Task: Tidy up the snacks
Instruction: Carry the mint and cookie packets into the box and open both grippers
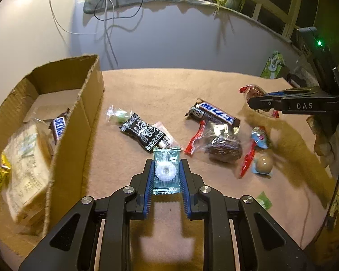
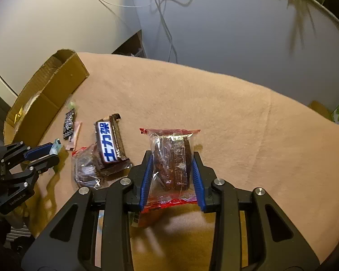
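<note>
My left gripper [image 1: 166, 166] is shut on a small teal candy packet [image 1: 166, 171] with a white round sweet inside, held above the tan cloth; it also shows in the right wrist view [image 2: 55, 147]. My right gripper [image 2: 172, 158] is shut on a clear red-edged packet with a brown cake [image 2: 172, 158], held above the cloth; that packet also shows in the left wrist view [image 1: 253, 93]. On the cloth lie a Snickers bar [image 1: 215, 113], a second brown cake packet [image 1: 221, 148], a black-and-white packet [image 1: 142, 132] and a green candy [image 1: 117, 115].
An open cardboard box [image 1: 79, 122] stands at the left, holding a Snickers bar [image 1: 58, 127], a large clear cracker pack [image 1: 24, 164] and a yellow packet [image 1: 0, 176]. An egg-shaped snack packet [image 1: 263, 162] and a small green packet [image 1: 264, 199] lie at the right. A wall rises behind the table.
</note>
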